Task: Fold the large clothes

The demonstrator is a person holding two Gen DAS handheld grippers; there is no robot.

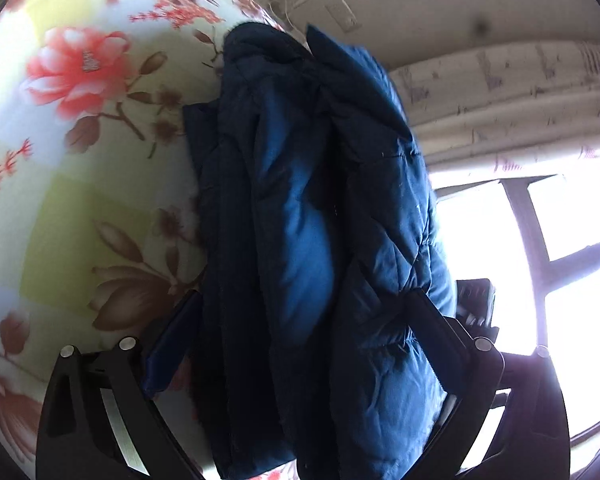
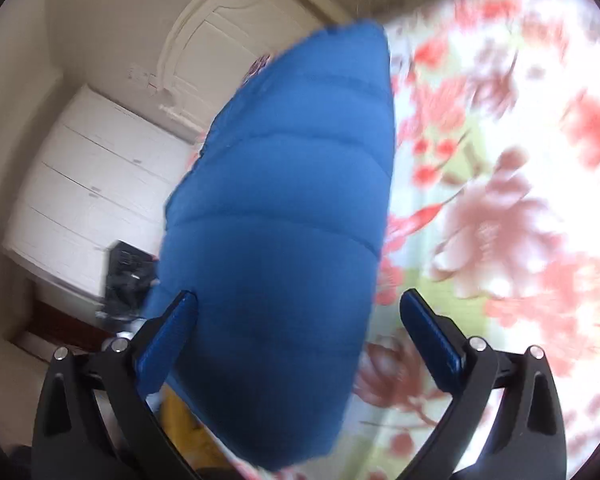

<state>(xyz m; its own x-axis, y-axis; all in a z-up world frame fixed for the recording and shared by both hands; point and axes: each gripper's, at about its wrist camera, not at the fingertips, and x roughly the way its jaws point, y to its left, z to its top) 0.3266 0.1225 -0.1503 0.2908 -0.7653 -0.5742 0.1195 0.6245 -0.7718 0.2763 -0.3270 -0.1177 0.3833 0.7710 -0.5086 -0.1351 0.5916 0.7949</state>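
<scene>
1. A padded, quilted dark-blue jacket [image 1: 312, 208] lies bundled on a bed sheet printed with red and brown flowers on pale green and white [image 1: 84, 152], with a bright window beyond the jacket's far side in the left wrist view.

2. Taking the jacket as the landmark: its long axis runs away from both cameras, roughly in line with each gripper's fingers, so each tool meets it end-on rather than across its length.

3. The left gripper [image 1: 300, 320] straddles the jacket's near end. One blue-padded finger [image 1: 172, 344] shows on the sheet side of the jacket; the other [image 1: 432, 320] lies against the window side, pressed into or covered by folds. The fingers stand wide apart with the thick bundle filling the gap; whether they are squeezing it or merely bracketing it cannot be told from this view.

4. The right gripper [image 2: 300, 332] has its fingers spread to their widest. One blue pad [image 2: 172, 336] sits touching or just beside the jacket's edge on the side towards a white chest of drawers [image 2: 92, 184]; the other pad [image 2: 432, 340] stands clear of the jacket, with flowered sheet showing between. No grip is apparent here.

5. Something yellow [image 2: 184, 420] peeks out under the jacket's near end in the right wrist view; what it is cannot be told.

6. By appearance, the left gripper is the more deeply engaged with the jacket; any next fold seems to depend on the right one closing on a fresh edge.
</scene>
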